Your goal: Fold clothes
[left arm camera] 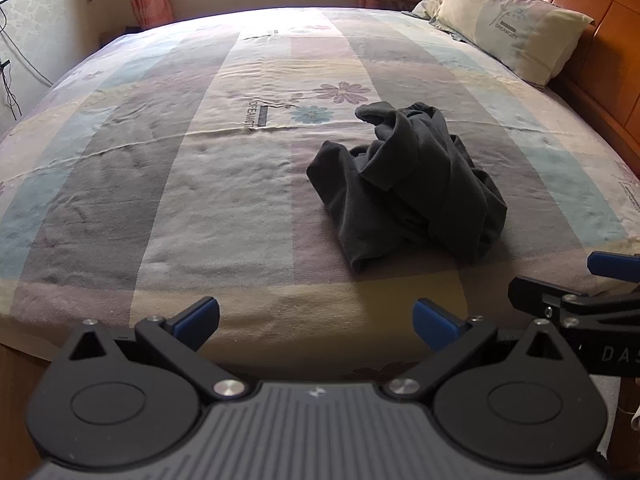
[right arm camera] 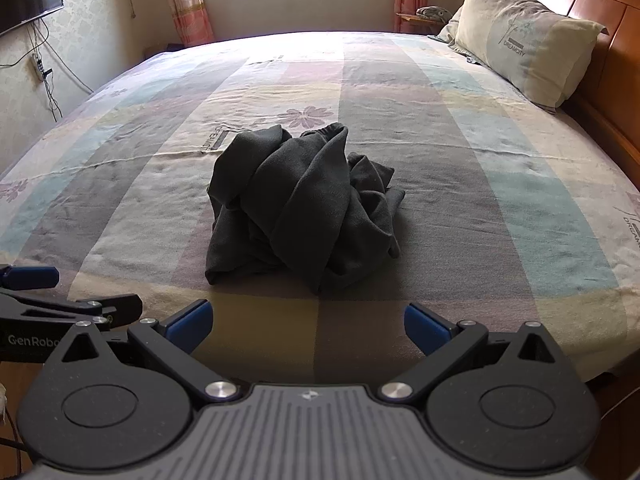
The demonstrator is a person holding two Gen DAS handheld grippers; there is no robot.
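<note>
A dark grey garment (right arm camera: 304,208) is seen crumpled in a loose heap on the bed (right arm camera: 500,168), toward its near edge and roughly midway across. The fabric looks soft and matte, like a knit, and is bunched into thick rounded folds; a ribbed or gathered hem shows at the top of the heap. The garment is touched by neither gripper.

The bed is covered by a sheet of broad pastel checks in grey, blue, cream and mauve, printed with flowers and lightly wrinkled, with one long crease running across it. A cream pillow (right arm camera: 528,52) is propped against a glossy wooden headboard (right arm camera: 600,28) at the right.

The left gripper (left arm camera: 316,320) is held above the near edge of the bed, its jaws spread wide with nothing between them; the blue pads are flat and smooth on black angular fingers. The right gripper (right arm camera: 308,324) is likewise held wide apart and empty, short of the heap. The two grippers are held side by side, each showing at the edge of the other's view.
</note>
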